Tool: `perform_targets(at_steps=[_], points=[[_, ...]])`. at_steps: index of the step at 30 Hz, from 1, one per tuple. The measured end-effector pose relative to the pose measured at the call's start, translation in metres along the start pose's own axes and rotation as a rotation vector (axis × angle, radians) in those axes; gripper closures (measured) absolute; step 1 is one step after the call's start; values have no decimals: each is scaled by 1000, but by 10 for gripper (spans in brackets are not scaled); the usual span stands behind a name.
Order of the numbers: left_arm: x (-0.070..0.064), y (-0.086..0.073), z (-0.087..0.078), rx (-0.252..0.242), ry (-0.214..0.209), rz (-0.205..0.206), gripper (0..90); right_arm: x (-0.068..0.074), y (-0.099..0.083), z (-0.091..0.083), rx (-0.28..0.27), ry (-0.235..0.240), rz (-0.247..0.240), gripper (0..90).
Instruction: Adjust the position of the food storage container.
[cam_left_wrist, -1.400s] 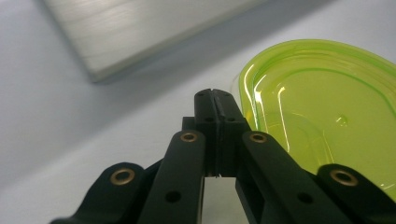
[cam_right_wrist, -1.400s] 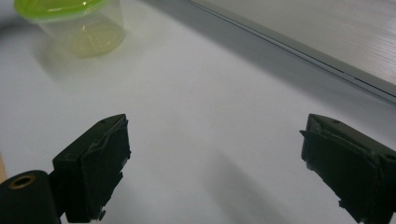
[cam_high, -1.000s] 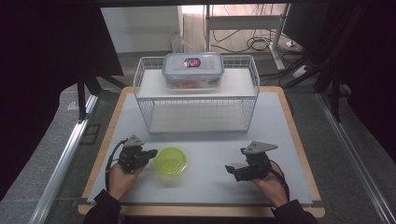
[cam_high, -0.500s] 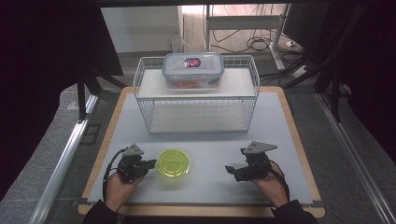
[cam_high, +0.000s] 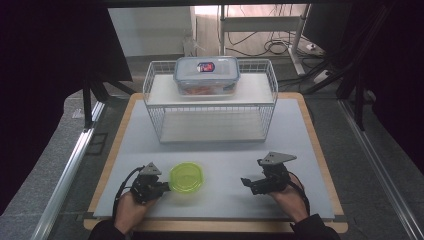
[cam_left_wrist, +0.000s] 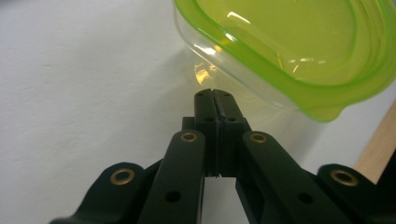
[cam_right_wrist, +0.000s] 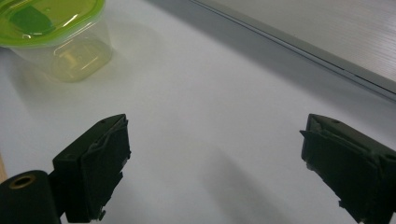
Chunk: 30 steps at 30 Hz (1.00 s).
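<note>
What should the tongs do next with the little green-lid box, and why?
Probably open the left tongs first. Their jaws are pressed shut, just short of the green-lidded box, so they cannot grip it. The right tongs are already open but stand off to the side.

Lab-style recording station: white mat (cam_high: 215, 150) on board, dark curtains (cam_high: 50, 60), floor cables (cam_high: 280, 47).

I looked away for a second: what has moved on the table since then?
The left gripper drew back toward the person, its jaws shut and empty beside the green-lidded container, which shifted slightly with it. The right gripper, open, the wire rack and the clear box stayed put.
</note>
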<state>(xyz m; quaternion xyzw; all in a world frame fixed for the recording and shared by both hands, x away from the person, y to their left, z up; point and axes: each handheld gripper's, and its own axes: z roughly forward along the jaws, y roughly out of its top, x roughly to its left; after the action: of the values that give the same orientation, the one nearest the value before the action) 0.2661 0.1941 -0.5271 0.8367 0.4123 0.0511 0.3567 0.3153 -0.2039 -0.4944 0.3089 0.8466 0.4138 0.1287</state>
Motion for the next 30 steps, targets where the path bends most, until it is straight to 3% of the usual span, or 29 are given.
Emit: perform_targets(at_steps=[10,19,26,30], points=[[-16,9,21,47,-22,56,896,1,-1,2,14,5,1,78],[-22,25,36,34,-26,80,896,1,-1,4,25,8,-1,80],[-33,41,50,28,-38,128,896,1,-2,5,32,11,2,80],[-37,42,53,33,-30,148,884,1,-2,5,35,12,2,80]])
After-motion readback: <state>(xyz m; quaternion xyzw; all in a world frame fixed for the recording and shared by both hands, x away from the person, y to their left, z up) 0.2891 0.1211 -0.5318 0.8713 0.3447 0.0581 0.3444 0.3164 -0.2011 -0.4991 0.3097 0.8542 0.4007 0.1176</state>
